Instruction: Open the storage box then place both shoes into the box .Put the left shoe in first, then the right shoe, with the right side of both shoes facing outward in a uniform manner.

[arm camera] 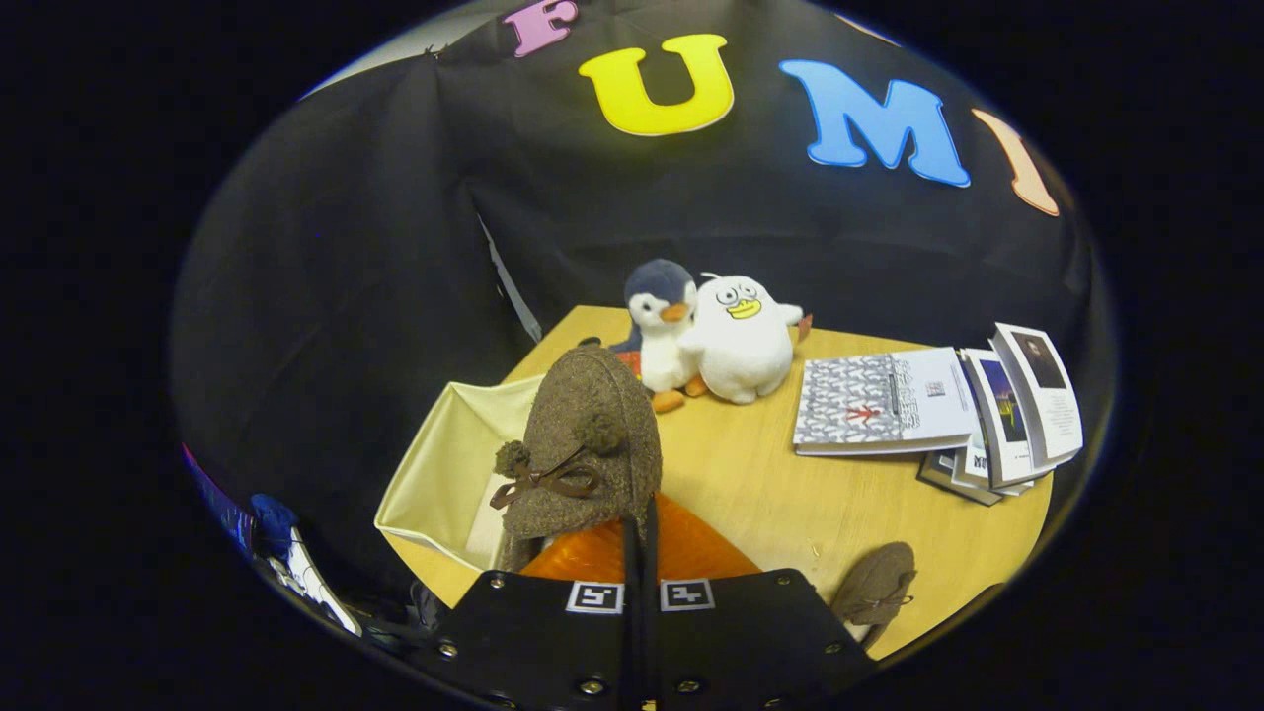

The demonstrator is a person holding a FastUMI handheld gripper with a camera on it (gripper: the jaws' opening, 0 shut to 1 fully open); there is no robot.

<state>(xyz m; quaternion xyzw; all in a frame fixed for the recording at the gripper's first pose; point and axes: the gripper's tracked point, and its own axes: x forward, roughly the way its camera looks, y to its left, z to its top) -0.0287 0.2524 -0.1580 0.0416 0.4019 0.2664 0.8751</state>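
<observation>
My gripper [640,538] is shut on a brown felt shoe [585,444] with a dark bow and pompoms, pinching its rear edge so the shoe rises ahead of the fingers. The shoe hangs over the right rim of the open cream storage box [439,464], which stands at the table's left front corner. A second brown shoe [877,585] lies on the wooden table [790,494] to the right of the fingers, near the front edge. The box's inside is partly hidden by the held shoe.
Two plush toys, a grey-blue penguin [660,316] and a white duck [739,341], sit at the back of the table beyond the box. Several books and booklets [948,405] are spread at the right. Black cloth walls enclose the booth.
</observation>
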